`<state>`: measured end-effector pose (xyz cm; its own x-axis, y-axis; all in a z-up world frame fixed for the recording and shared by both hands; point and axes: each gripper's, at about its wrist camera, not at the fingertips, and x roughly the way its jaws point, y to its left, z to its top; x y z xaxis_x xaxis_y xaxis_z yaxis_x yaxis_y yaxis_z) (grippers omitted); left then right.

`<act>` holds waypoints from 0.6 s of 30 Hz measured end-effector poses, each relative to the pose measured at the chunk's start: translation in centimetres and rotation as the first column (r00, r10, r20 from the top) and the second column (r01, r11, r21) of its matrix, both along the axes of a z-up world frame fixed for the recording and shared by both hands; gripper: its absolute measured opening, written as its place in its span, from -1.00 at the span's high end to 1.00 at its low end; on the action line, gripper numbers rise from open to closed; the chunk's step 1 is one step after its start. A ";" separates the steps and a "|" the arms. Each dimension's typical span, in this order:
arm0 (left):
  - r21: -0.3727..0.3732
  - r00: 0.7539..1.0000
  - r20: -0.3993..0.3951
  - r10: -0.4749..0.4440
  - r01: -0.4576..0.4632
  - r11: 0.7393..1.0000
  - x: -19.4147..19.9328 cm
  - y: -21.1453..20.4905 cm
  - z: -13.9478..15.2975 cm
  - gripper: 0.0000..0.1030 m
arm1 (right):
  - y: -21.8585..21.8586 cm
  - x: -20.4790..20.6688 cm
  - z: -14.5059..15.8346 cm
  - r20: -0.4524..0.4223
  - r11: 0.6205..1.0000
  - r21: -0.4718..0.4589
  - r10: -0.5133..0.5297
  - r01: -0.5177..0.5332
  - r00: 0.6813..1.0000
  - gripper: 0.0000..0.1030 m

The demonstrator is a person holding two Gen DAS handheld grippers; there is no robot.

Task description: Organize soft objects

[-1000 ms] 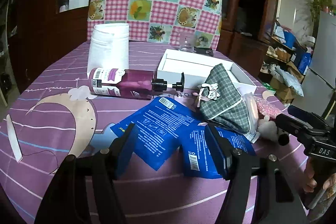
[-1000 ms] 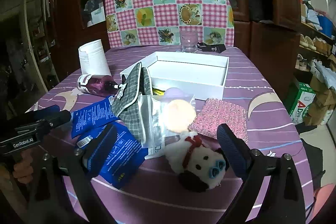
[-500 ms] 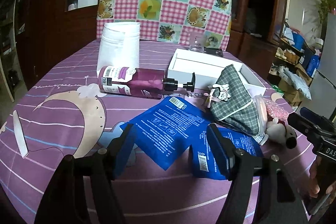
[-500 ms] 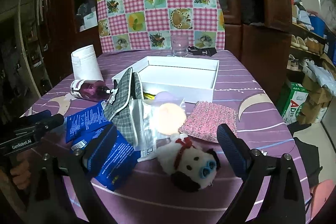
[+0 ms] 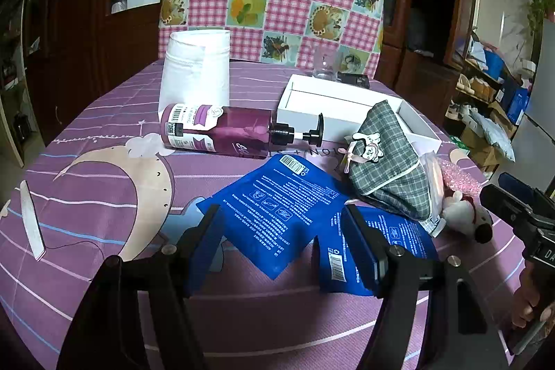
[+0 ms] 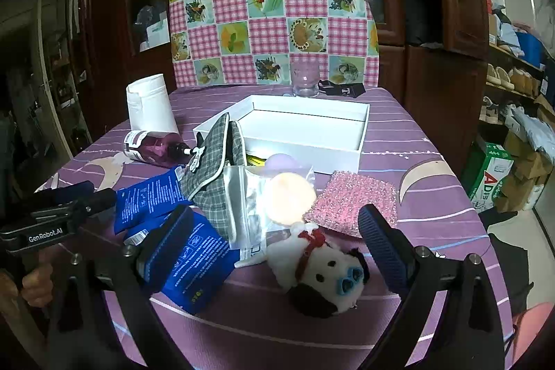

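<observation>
White plush dog with red collar (image 6: 317,269) lies on its side; right gripper (image 6: 274,231) hovers above, jaws wide; left gripper (image 5: 281,231) likewise.

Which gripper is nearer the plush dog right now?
Right. The right gripper hangs open just over the plush dog, framing it between its jaws; the left gripper is off to the dog's side, above the blue packets.

Plush dog (image 6: 322,276) on side; plaid pouch (image 6: 215,182) by pink sponge (image 6: 353,203).
</observation>
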<state>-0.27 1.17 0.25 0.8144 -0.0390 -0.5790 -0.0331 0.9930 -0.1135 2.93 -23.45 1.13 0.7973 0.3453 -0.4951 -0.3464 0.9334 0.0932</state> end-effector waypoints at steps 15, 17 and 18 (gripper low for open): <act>-0.009 0.999 -0.021 -0.031 0.031 0.999 0.4 -0.2 -0.3 -0.35 | -0.5 1.0 -0.6 -0.080 0.996 0.080 0.048 -0.042 0.996 -0.81; -0.001 0.999 -0.021 -0.029 0.029 1.000 0.4 -0.3 -0.3 -0.35 | -0.6 1.2 -0.7 -0.092 0.995 0.089 0.046 -0.038 0.995 -0.81; 0.001 0.999 -0.018 -0.031 0.031 1.000 0.3 -0.4 -0.2 -0.35 | -0.5 1.2 -0.7 -0.096 0.996 0.086 0.038 -0.030 0.995 -0.81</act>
<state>0.07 0.79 0.01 0.8021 -0.0634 -0.5939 -0.0044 0.9937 -0.1120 4.16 -23.99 0.41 0.7341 0.4152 -0.5374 -0.3631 0.9087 0.2061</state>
